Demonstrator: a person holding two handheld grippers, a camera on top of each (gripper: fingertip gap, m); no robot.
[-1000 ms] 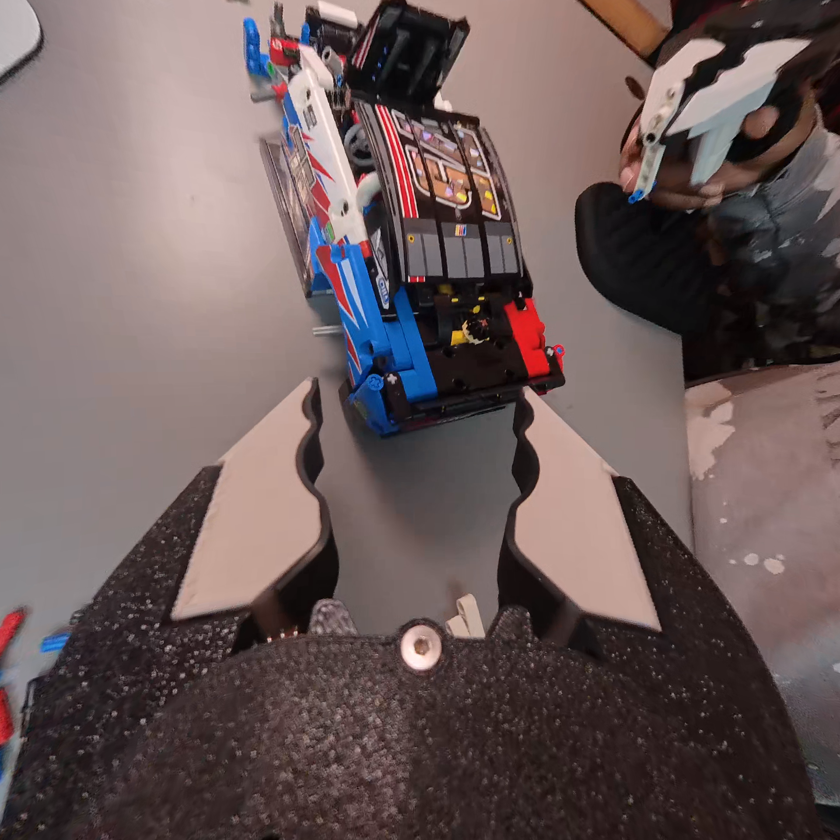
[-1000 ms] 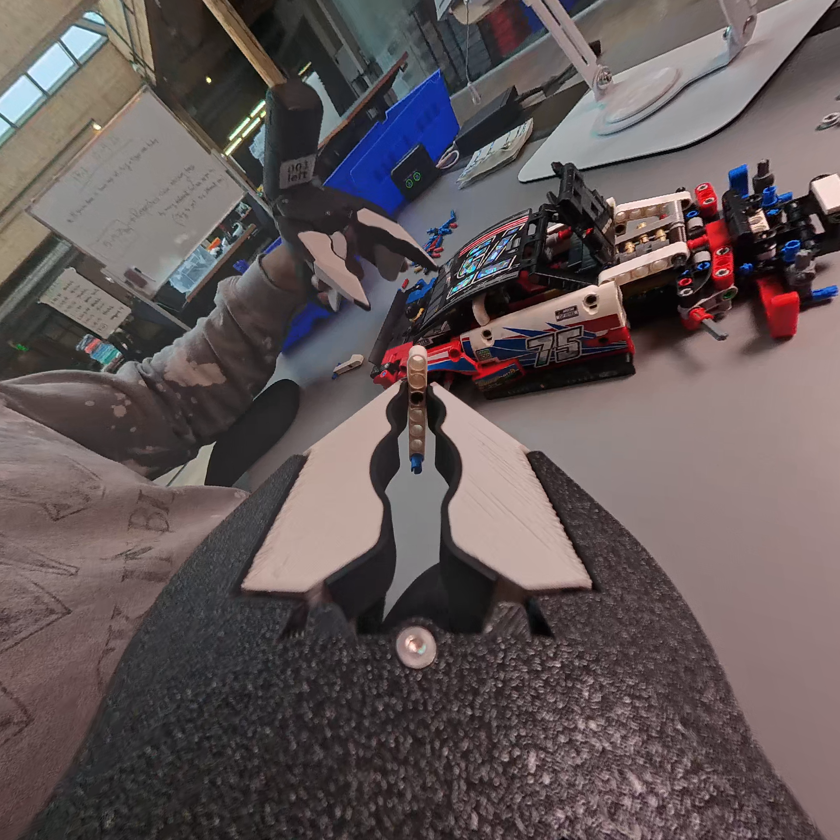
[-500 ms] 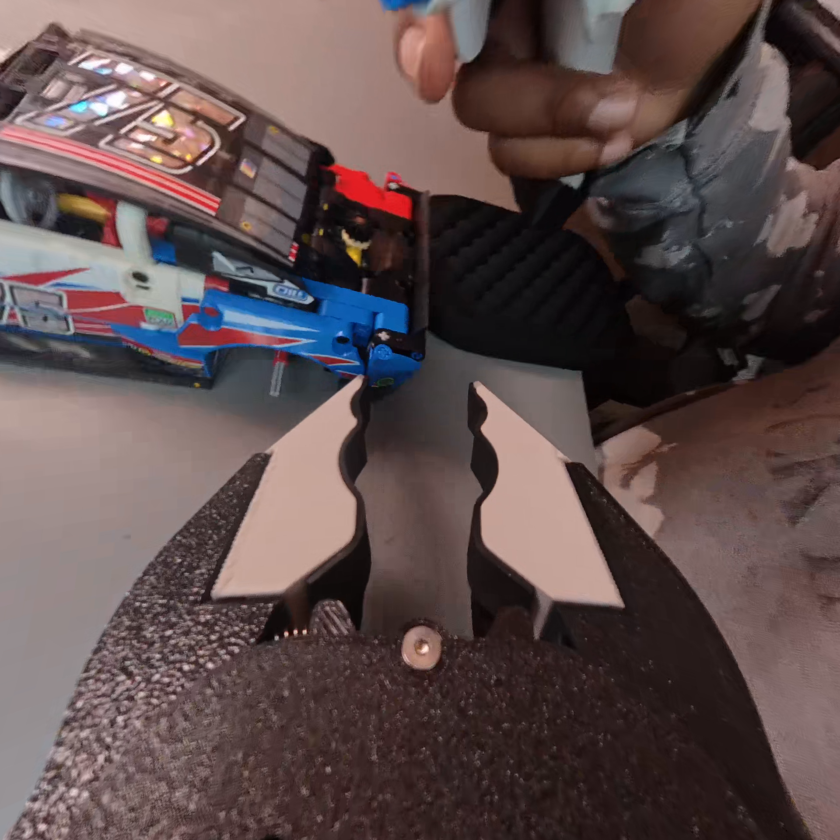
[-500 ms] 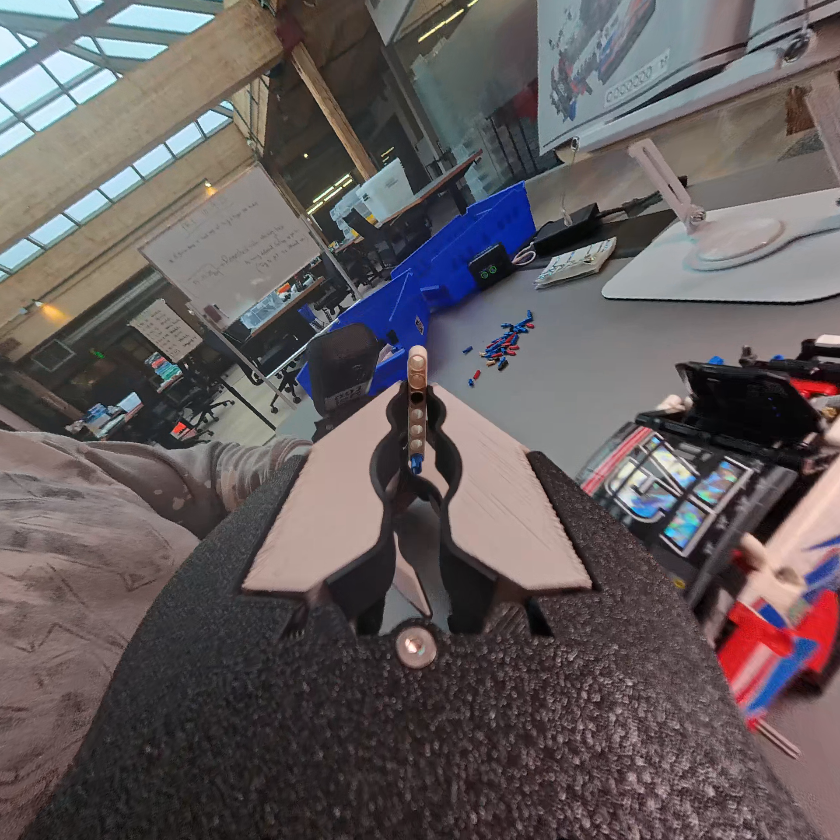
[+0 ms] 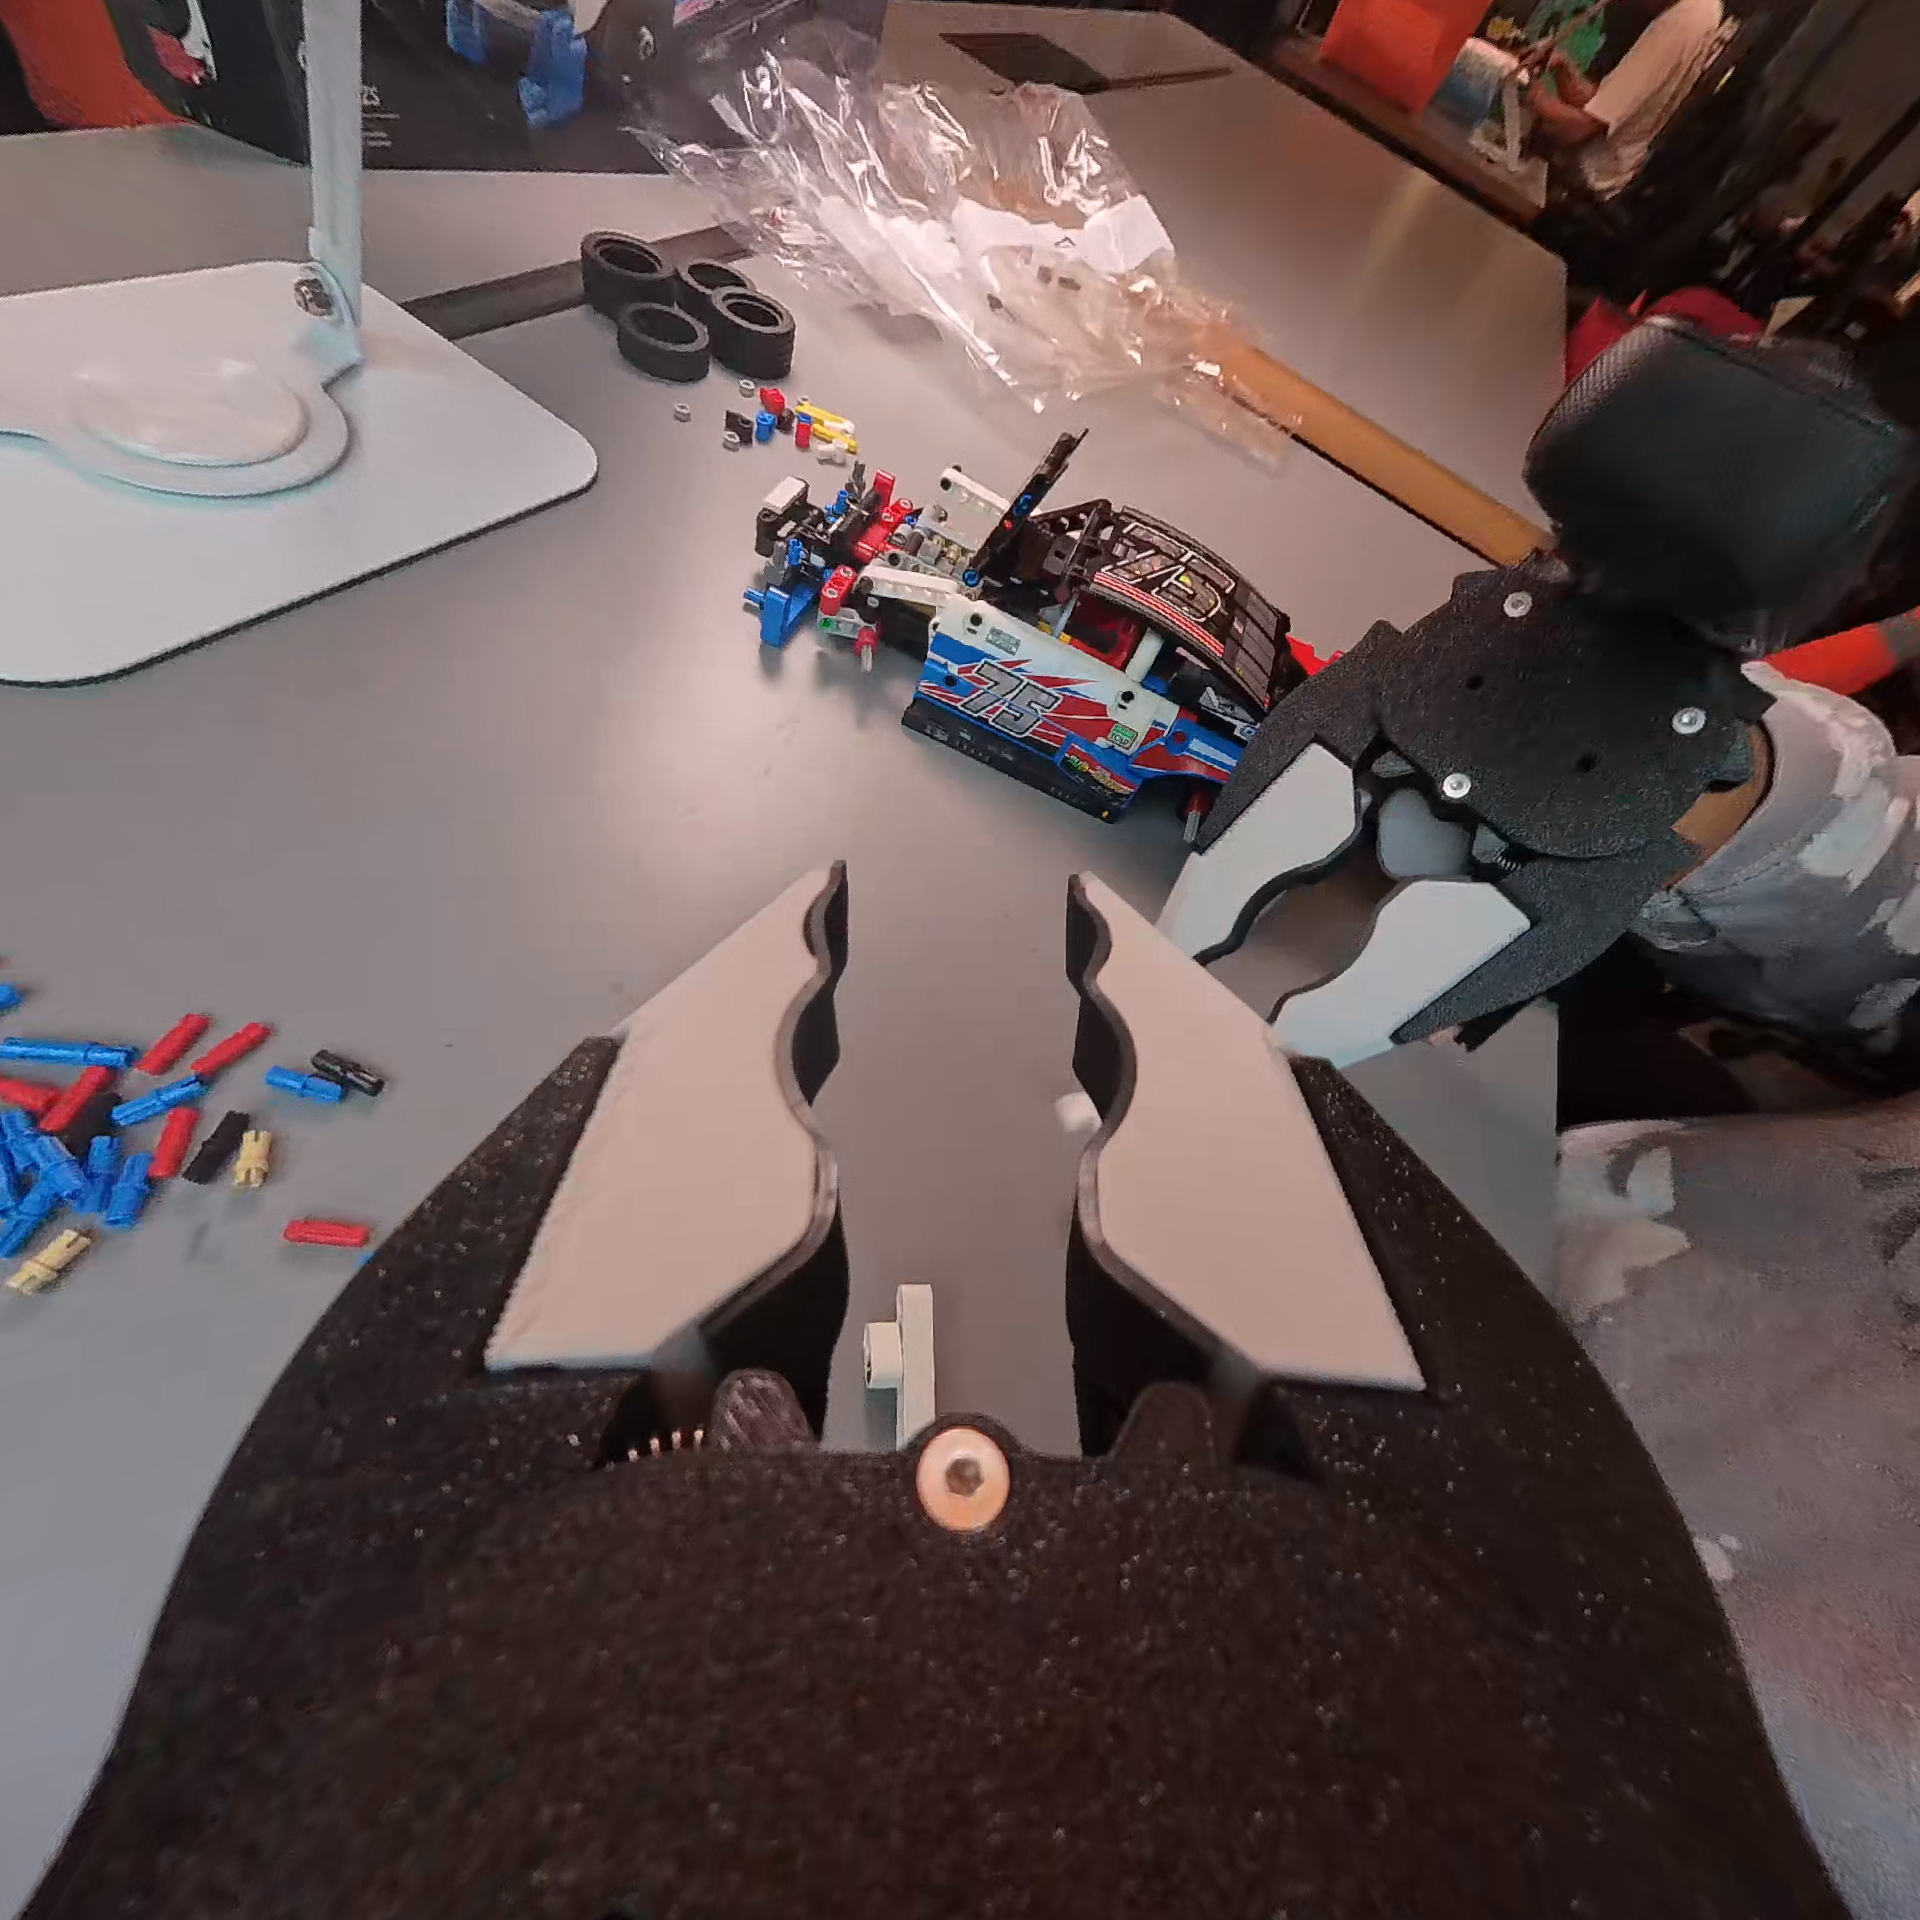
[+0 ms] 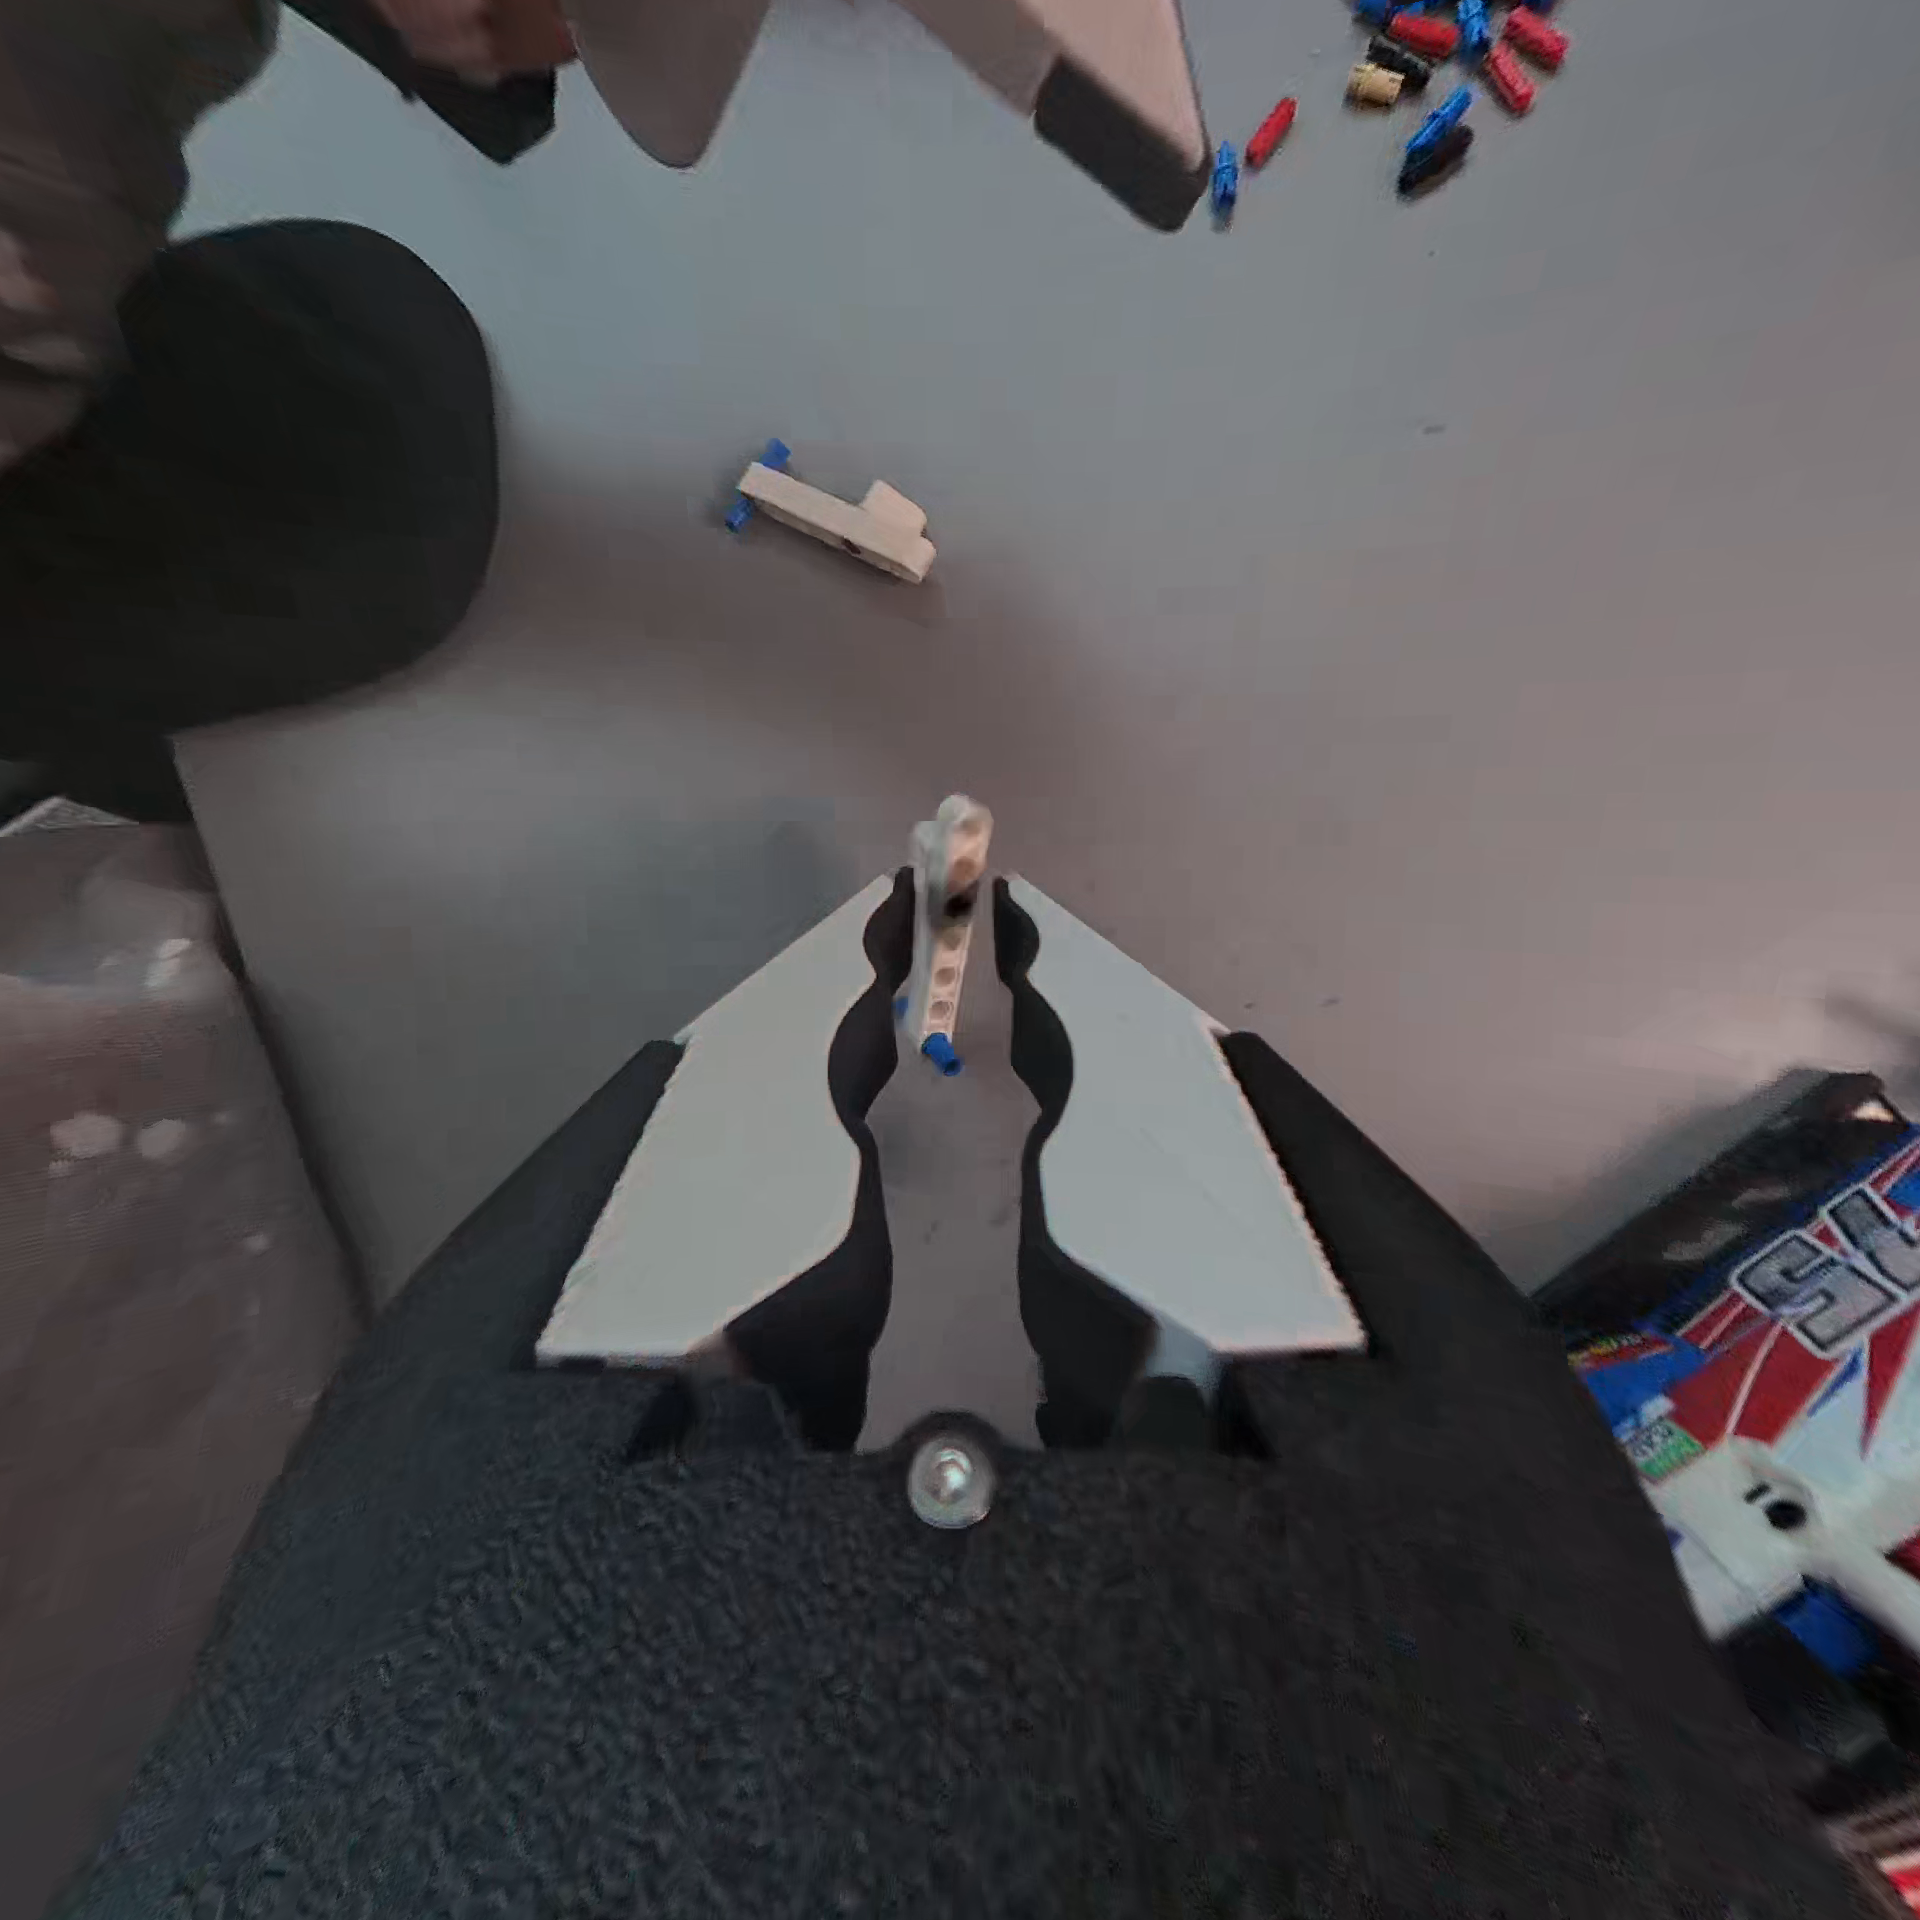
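My left gripper is open and empty, held low over the grey table. A small white piece lies on the table between its fingers, near their base. My right gripper is shut on a short white beam with a blue pin at its rear end, pointing down at the table. It also shows in the left wrist view, just right of my left fingertips. A white piece with blue pins lies on the table ahead of the right gripper. The toy race car stands beyond both grippers.
Loose red, blue and black pins lie at the left. Black tyres, small parts, clear plastic bags and a white stand base sit farther back. A black rounded object lies at the table edge. The gap from one gripper's tips to the other's is roughly 11 cm.
My left gripper has swung away from the car's rear and now looks across the table. My right gripper has tipped down toward the table, still holding the beam.
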